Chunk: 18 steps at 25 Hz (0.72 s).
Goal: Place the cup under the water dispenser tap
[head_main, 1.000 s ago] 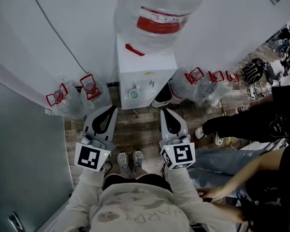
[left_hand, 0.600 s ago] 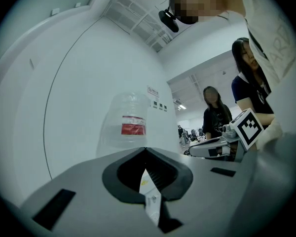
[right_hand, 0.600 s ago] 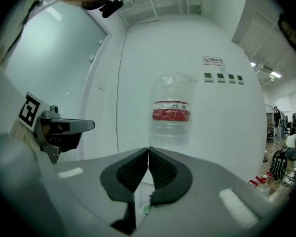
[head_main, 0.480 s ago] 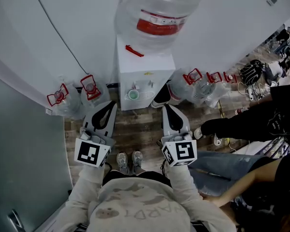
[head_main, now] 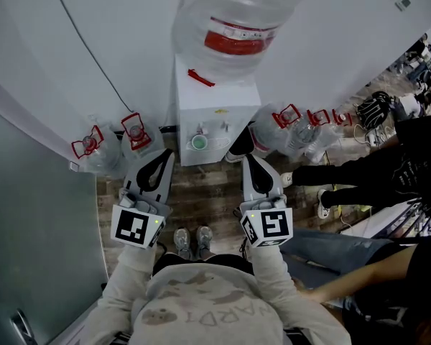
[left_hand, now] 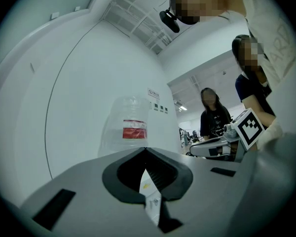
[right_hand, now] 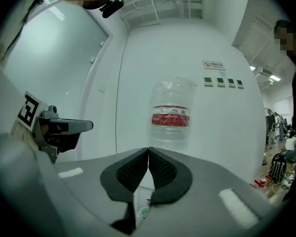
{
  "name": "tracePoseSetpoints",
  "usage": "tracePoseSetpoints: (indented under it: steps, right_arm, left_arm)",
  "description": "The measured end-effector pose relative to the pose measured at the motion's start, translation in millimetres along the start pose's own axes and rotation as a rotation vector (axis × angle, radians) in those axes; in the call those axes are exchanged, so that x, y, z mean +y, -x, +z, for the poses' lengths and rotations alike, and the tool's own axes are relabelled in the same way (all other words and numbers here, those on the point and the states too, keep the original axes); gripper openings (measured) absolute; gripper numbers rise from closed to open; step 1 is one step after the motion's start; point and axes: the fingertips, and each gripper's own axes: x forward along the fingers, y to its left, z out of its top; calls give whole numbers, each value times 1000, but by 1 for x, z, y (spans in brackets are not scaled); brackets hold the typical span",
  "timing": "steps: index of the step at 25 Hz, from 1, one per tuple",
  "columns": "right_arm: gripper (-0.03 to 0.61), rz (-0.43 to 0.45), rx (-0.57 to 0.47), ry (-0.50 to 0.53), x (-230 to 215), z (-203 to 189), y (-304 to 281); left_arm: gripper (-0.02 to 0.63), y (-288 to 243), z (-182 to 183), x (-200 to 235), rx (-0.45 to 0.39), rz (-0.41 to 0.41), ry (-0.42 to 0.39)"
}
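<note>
Two grippers: the left gripper and the right gripper are each pressed together on nothing, held level, well apart from the dispenser.
Step in hand: placement looks done; any retreat is best made straight back, clear of the cup.
In the recess: a small pale green cup stands in the white box-shaped water dispenser, seemingly below a tap; its contents cannot be told.
On top: a large clear plastic bottle, upended, red-labelled, water level unclear.
</note>
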Motion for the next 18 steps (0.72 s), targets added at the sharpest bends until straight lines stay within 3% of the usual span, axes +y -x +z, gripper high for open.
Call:
tracePoseSetpoints:
  steps: [12, 18]
  right_arm:
    - [8, 9, -9, 22, -2, 8, 3]
    - [9, 7, -12, 21, -5, 9, 6]
  left_arm:
    - [6, -1, 8, -4, -18, 10, -3]
    - [6, 1, 11, -8, -18, 25, 36]
